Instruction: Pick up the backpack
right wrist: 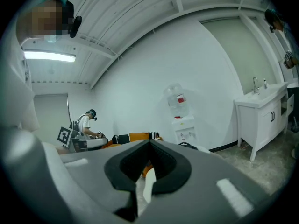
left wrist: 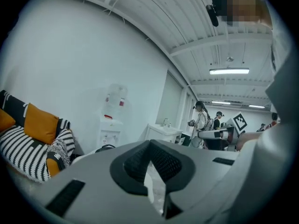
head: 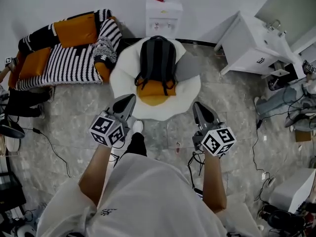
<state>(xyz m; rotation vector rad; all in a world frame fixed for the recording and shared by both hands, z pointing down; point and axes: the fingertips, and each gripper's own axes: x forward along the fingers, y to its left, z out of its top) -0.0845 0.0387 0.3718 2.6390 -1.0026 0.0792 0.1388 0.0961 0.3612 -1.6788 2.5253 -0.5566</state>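
A dark grey backpack [head: 157, 59] lies on a white egg-shaped cushion [head: 124, 78] with an orange centre [head: 154, 92], on the floor by the far wall. Its top handle [left wrist: 105, 147] shows just over the left jaws, and its handle [right wrist: 189, 146] peeks over the right jaws. My left gripper [head: 130, 99] is shut and empty, level, its tip at the cushion's near left edge. My right gripper [head: 198, 107] is also shut and empty, just short of the cushion's near right edge. Both point toward the backpack.
A striped black-and-white and orange sofa [head: 64, 53] stands at the left. A water dispenser [head: 163, 14] is against the wall behind the backpack. A white vanity cabinet [head: 249, 46] stands at the right. Cables [head: 256, 152] and boxes lie on the floor at right. People stand in the distance [left wrist: 202, 122].
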